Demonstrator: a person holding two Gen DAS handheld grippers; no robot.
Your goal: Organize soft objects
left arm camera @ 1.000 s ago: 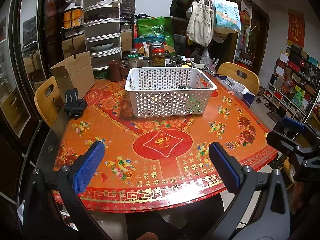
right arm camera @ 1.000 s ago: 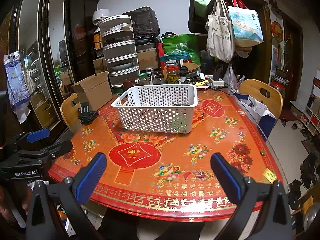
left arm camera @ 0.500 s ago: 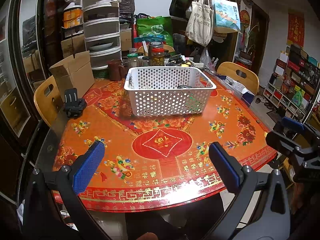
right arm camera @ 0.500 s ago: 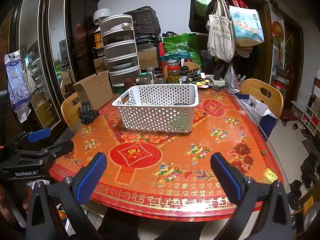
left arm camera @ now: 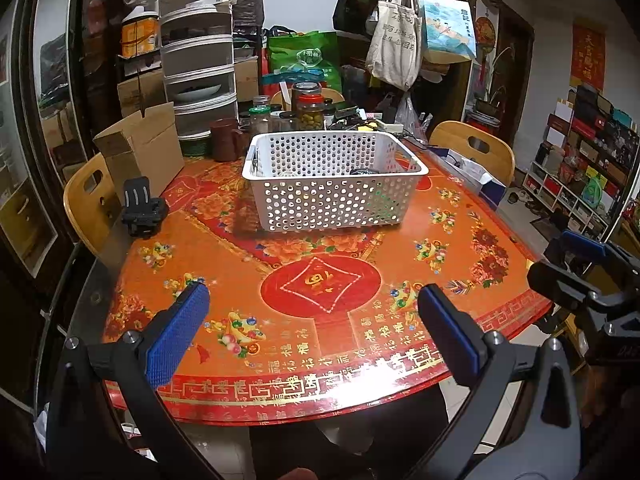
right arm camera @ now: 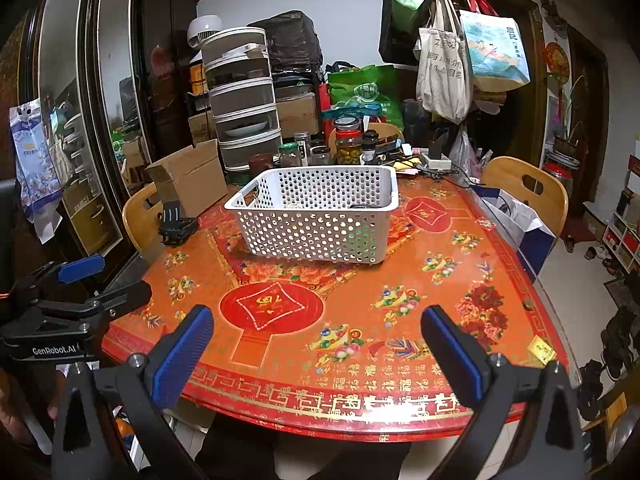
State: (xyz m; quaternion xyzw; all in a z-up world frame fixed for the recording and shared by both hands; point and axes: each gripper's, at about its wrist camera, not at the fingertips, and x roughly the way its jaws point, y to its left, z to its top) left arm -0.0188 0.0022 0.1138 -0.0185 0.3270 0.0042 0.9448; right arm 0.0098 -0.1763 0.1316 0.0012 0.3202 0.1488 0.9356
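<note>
A white perforated basket point(left arm camera: 334, 184) sits toward 12 o'clock on a round red and orange patterned surface point(left arm camera: 320, 292). Dark items lie inside it, too hidden to identify. Both hand-held grippers hover near the 6 o'clock edge, jaws spread wide and holding nothing: the left hand-held gripper point(left arm camera: 312, 332) and the right hand-held gripper point(right arm camera: 320, 354). A cardboard box point(left arm camera: 140, 152) stands at 10 o'clock.

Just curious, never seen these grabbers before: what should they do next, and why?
Probably reach toward the basket. Both the left gripper and right gripper hang open and empty at the table's near edge; only the basket holds anything.
</note>
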